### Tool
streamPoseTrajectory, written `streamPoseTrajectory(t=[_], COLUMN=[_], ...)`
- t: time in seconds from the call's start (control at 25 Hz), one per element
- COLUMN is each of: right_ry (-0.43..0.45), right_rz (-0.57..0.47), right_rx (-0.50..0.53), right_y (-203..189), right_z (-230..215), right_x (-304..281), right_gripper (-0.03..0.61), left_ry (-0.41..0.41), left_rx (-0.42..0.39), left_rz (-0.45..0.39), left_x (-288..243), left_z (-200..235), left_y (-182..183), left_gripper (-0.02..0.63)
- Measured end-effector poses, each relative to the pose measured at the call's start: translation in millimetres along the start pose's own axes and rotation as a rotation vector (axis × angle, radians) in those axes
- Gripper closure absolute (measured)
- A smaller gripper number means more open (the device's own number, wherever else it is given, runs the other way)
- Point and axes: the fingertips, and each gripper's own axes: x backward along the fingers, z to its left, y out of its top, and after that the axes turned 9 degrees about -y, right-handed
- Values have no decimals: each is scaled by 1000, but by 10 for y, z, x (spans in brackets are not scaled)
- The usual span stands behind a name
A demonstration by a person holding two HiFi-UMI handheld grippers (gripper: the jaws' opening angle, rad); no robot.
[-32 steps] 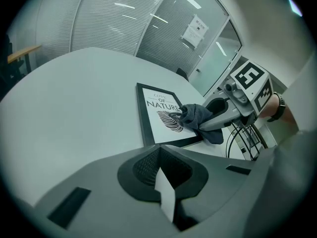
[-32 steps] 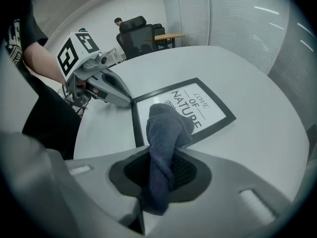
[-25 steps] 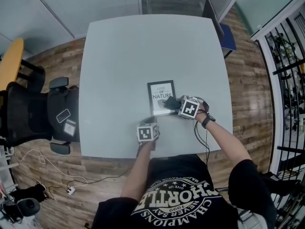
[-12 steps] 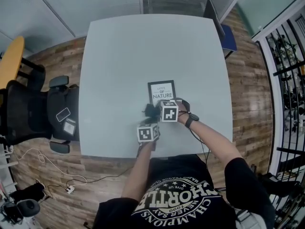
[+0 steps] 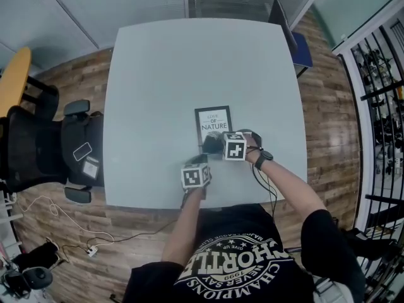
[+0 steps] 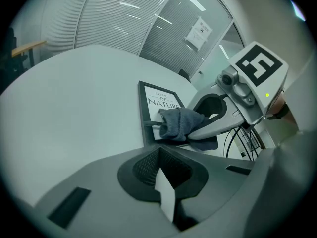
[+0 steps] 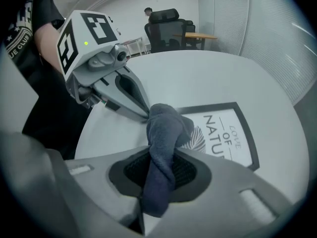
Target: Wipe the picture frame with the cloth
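Observation:
A black picture frame (image 5: 213,118) with a white "NATURE" print lies flat on the grey table (image 5: 158,74). My right gripper (image 5: 218,144) is shut on a dark blue-grey cloth (image 5: 211,142), and the cloth's bunched end rests on the frame's near edge. The right gripper view shows the cloth (image 7: 166,128) running back between the jaws of the right gripper (image 7: 158,175), over the frame (image 7: 223,133). My left gripper (image 5: 201,160) is shut with its tips at the frame's near left corner. In the left gripper view the left gripper (image 6: 161,175) faces the frame (image 6: 158,100) and the cloth (image 6: 181,122).
A black office chair (image 5: 57,147) stands off the table's left side. A dark chair with a blue seat (image 5: 295,40) is at the far right corner. Cables lie on the wooden floor (image 5: 69,232), and a metal railing (image 5: 379,106) runs along the right.
The right gripper swept the cloth left across the frame's lower part, then came back a little to the right. The left gripper and the frame stayed put.

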Motion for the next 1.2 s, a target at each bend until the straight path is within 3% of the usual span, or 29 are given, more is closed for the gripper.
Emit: streamPoseTrajectory(t=[0.24,0.44,0.68,0.8,0.96,1.08,1.2], right_ry=[-34,-86,-124,-188,-313,-450,-635], right_rz=[8,-13,-50,-183,-395,-573,-716], right_rx=[-120,-213,-451,-587,-747,-849,-852], right_y=[-462,-616,-738,-601,-316,-141,14], right_z=[-53,-90,-68,-216,-472,-648,-706], right_x=[180,228,343,536,1019,1517,2064], right_gripper=[502,502,502,502,502,502,502], left_ry=[2,1,-21,-45,-92,-100,-83], left_rx=[-6,-10,14,-7,-54,-134,-248], left_rz=[5,7,30,12,-111,-209,-321], left_x=[2,5,35,131,389,645,1001], left_z=[-20,-1,-47,-90,-271,-471,-734], left_y=[1,0,-48,46,443,816,1241], left_gripper=[618,618,618,618,618,617,618])
